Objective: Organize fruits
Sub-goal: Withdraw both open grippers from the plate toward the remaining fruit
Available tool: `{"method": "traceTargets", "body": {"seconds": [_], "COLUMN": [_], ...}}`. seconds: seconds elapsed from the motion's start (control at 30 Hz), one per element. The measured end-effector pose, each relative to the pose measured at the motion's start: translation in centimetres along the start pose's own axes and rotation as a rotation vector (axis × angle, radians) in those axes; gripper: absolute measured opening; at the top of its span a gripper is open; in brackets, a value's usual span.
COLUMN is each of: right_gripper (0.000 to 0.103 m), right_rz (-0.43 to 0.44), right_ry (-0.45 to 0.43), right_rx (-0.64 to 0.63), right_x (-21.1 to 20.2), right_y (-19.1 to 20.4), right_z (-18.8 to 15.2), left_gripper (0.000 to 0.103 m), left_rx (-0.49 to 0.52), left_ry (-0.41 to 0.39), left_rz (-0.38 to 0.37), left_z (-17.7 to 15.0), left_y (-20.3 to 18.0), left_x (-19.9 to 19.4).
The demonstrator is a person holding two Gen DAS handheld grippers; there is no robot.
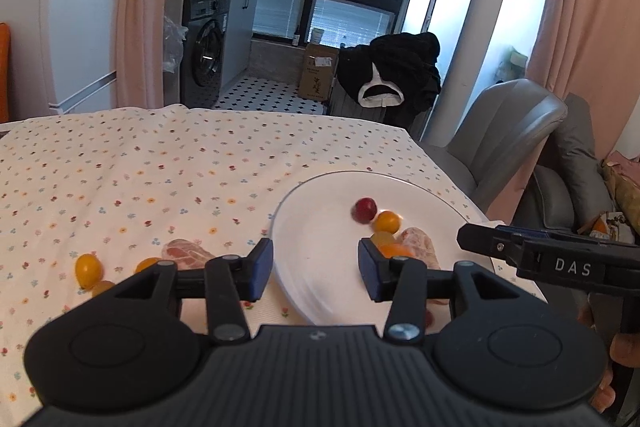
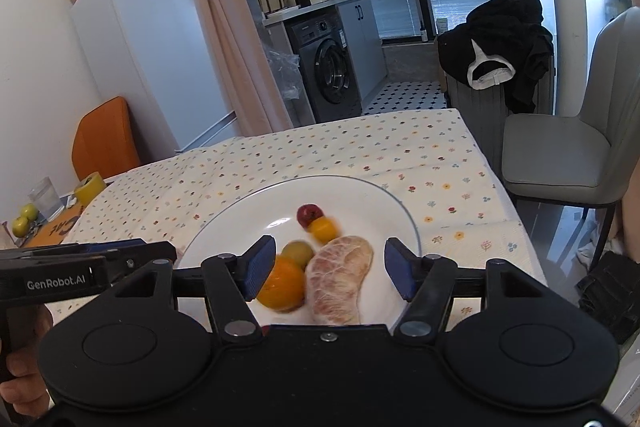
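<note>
A peeled citrus segment [image 2: 340, 275], orange tomatoes [image 2: 323, 229] and a red tomato [image 2: 309, 214] are lying clustered on the white plate [image 2: 240, 223], while yellow tomatoes [image 1: 88, 269] and another segment [image 1: 188, 253] are resting on the tablecloth.

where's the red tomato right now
The red tomato sits on the white plate, toward its far side, touching a yellow tomato just nearer the camera; in the left wrist view it appears right of centre.

Each tool was black plastic: a ribbed body, two round discs, silver screws on the linkages, blue textured pads. The left tool [image 1: 316, 267] bore "GenRobot.AI" along its side; the right tool [image 2: 330, 267] bore "DAS".
</note>
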State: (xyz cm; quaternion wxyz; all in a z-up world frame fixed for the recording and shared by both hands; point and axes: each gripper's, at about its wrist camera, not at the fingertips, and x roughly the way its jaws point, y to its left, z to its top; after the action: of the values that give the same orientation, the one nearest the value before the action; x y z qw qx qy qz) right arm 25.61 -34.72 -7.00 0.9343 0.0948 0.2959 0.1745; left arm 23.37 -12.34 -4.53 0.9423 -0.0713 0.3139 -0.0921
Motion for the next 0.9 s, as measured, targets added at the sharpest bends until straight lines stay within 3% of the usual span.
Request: {"method": "traceTargets", "body": {"seconds": [0.4,0.57,0.9], "right_gripper": [0.073,0.078,0.103], "right_rz": [0.040,0.057,0.128], "right_ry": [0.007,0.005,0.008], "right_rx": [-0.021,-0.028,-0.045], "right_x": [-0.6,-0.9,-0.8], "right_y": [2.0,2.9,5.2], "right_z": [-0.6,-0.7,-1.1], "left_gripper": [0.073,0.080,0.090], "left_rx": [-0.024,-0.033,-0.089], "left_ry": [-0.044,-0.059,-0.067], "left_rz": [0.088,0.124,0.183], "left_z": [-0.8,-1.3,-2.0], "left_y": [2.5,3.5,5.8], "left_x": [-3.4,-4.5,-6.2]}}
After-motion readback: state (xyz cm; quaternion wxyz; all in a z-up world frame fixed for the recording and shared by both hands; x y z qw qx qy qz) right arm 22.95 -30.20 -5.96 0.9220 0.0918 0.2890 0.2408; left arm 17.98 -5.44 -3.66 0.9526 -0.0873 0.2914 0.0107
